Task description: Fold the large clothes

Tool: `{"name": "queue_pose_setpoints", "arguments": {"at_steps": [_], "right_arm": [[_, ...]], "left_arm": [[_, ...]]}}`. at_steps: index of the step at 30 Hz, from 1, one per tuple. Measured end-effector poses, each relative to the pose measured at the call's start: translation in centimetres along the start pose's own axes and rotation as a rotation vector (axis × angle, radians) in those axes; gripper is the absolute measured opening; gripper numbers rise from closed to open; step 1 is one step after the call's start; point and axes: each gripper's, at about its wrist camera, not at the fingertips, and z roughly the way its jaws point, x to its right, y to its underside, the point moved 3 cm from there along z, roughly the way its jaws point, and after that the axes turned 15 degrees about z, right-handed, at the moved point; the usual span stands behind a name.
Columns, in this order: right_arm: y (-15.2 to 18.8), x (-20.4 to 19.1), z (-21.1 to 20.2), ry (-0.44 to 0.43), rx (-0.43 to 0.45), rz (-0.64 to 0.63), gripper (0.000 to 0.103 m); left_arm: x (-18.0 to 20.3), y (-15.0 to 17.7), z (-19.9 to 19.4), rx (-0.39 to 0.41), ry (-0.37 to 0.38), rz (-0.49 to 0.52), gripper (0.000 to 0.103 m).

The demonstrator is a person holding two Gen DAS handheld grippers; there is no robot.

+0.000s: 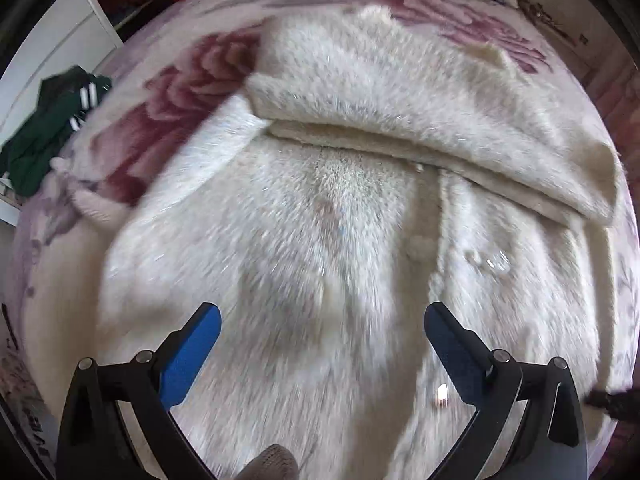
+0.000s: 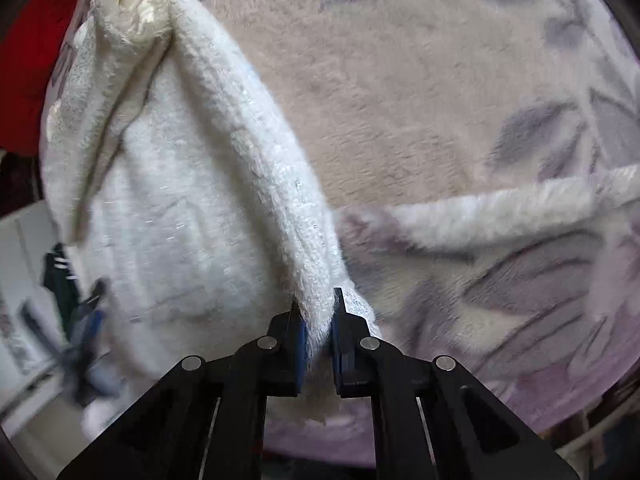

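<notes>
Floral blanket (image 1: 168, 92), fluffy white coat (image 1: 304, 232), right gripper (image 2: 319, 316) pinching its edge

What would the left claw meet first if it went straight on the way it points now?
Most likely the white fluffy coat spread on the bed; the open left claw points down at it, with nothing between.

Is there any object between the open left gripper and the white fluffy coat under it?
Nothing visible. The left gripper hangs open directly above the white fluffy coat, with only bare fur between its blue fingers. The dark green garment lies far aside at the bed edge.
</notes>
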Motion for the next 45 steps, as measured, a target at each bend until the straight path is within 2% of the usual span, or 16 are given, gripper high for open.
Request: {"name": "queue_pose_setpoints", "arguments": {"at_steps": [4,6,7,11,13,17,18,19,20,21,27,32,37,38,39,45], "right_arm": [[-0.7,0.6,0.9,-0.024,-0.071,-0.050,0.024],[-1.3,1.1,-0.7,-0.054,-0.139,-0.065,0.051],[-1.7,1.6,-2.1,-0.073,-0.151,-0.065,0.056],[-4.8,4.4,-8.5,-0.139,-0.160,-0.108,0.069],[-7.3,5.4,-11.0,-0.158,-0.158,-0.128,0.077],[-13.5,7.3,-14.7,-0.140,-0.142,-0.166,0.079],[-13.9,5.7,-13.9,-0.144,-0.141,-0.173,0.079],[-14.9,5.2,-13.7,-0.152,-0.142,-0.188,0.079],[-15.8,4.8,-13.7,-0.163,-0.140,-0.200,0.079],[-16.6,3.9,-13.6,-0.177,-0.143,-0.219,0.079],[-21.6,-6.0,-10.0,-0.353,-0.174,-0.316,0.087],[-22.7,-15.6,-5.5,-0.512,-0.240,-0.390,0.097],[-23.9,-20.7,-0.4,-0.460,-0.289,-0.346,0.095],[-23.9,-21.0,-0.4,-0.458,-0.281,-0.325,0.067],[-23.7,-21.5,-0.9,-0.463,-0.259,-0.313,0.027],[-19.3,-25.6,-6.1,-0.331,-0.135,-0.401,0.025]], "left_arm": [[3.5,3.0,-3.6,-0.008,-0.051,0.054,0.103],[7.2,4.5,-5.1,-0.032,-0.029,0.081,0.103],[9.0,5.0,-5.6,-0.045,-0.016,0.092,0.103],[19.3,6.3,-7.0,-0.075,0.107,0.121,0.103],[23.3,6.0,-6.6,-0.079,0.122,0.155,0.103],[29.9,4.8,-3.7,-0.091,0.107,0.259,0.103],[30.9,4.6,-3.0,-0.090,0.094,0.285,0.093],[31.8,4.4,-2.3,-0.087,0.070,0.315,0.052],[32.3,4.3,-1.7,-0.088,0.034,0.342,0.027],[32.3,4.2,-1.4,-0.089,-0.005,0.352,0.020],[28.9,3.5,-5.0,0.025,0.009,0.254,0.013],[26.5,2.7,-7.5,0.060,0.017,0.205,0.012],[25.0,2.1,-8.2,0.083,0.022,0.122,0.012],[24.6,2.2,-8.6,0.090,0.034,0.094,0.012],[24.0,2.2,-8.8,0.097,0.040,0.069,0.012],[17.6,3.4,-11.0,0.144,0.115,-0.118,0.012]]}}
